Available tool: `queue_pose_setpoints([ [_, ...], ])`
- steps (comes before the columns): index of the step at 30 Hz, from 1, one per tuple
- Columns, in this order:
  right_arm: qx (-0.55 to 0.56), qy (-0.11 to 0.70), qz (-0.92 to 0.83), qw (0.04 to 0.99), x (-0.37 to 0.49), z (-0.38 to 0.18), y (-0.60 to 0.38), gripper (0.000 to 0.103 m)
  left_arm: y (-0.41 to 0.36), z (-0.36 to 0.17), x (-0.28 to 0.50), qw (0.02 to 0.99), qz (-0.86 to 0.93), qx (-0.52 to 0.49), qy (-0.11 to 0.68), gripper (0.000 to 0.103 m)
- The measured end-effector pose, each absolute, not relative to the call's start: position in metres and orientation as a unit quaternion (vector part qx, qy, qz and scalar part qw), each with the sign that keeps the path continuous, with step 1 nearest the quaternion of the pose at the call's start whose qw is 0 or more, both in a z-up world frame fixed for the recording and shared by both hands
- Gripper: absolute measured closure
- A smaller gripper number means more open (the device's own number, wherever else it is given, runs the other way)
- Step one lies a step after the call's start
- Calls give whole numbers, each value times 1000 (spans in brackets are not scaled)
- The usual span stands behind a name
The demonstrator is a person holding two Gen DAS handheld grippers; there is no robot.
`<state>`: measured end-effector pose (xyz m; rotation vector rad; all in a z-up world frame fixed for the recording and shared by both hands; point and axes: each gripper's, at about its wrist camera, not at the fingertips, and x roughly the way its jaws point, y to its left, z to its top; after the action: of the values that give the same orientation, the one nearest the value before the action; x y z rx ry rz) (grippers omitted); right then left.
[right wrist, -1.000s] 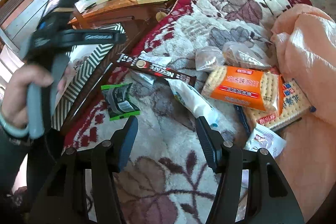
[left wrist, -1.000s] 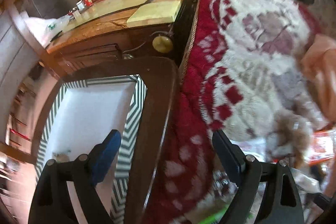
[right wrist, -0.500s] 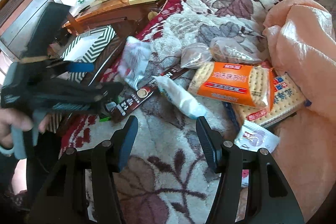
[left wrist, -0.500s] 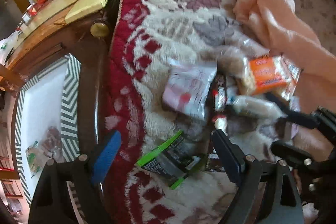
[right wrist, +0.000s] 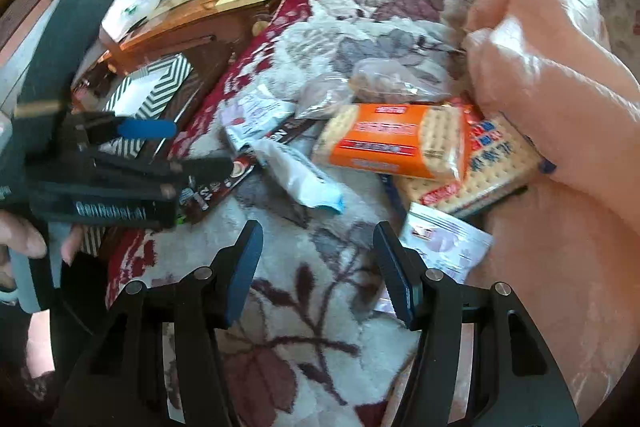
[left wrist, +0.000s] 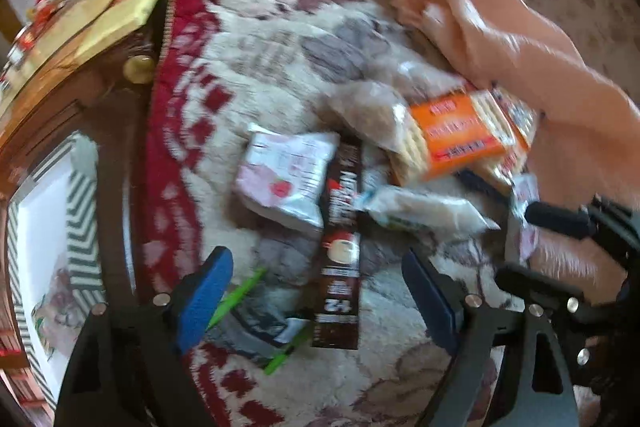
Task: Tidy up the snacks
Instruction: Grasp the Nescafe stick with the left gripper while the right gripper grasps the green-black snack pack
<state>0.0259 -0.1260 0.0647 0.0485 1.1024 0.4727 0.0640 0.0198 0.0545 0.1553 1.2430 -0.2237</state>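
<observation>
Swinging off the striped box [left wrist: 80, 211] since a second ago, the left gripper [left wrist: 316, 301] hovers, jaws closing on nothing, over one green packet [left wrist: 256, 319], one brown stick pack [left wrist: 340, 247] and one white pouch [left wrist: 286, 179]; two cracker packs [right wrist: 394, 143] lie rightward; the right gripper [right wrist: 320, 267] gapes empty.

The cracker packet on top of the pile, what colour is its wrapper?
Orange cracker packet, clearest in the right wrist view.

Cream blanket [left wrist: 280, 39] with mauve leaves and red border; orange cracker pack [left wrist: 460, 135]; peach cloth [left wrist: 520, 39]; green-edged black packet [left wrist: 264, 323].
</observation>
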Motion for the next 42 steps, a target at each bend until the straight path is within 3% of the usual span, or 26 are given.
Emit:
queue_pose_setpoints([
  [4,35,520,233,821,26,63,-125,45,14,41,74,792,-111,70,596,27],
  [7,24,517,239,821,24,62,-121,45,12,31,79,783,-116,61,608,55],
  [12,25,516,234,823,27,61,-126,45,20,35,75,792,-132,38,595,78],
  [31,4,495,316,809,9,65,-65,45,94,90,26,843,-114,-59,522,81],
  [35,-15,485,335,808,7,63,-32,38,115,95,10,853,-88,-62,511,81],
  [42,-65,490,341,800,19,53,22,38,146,93,-9,863,-42,-70,498,81],
])
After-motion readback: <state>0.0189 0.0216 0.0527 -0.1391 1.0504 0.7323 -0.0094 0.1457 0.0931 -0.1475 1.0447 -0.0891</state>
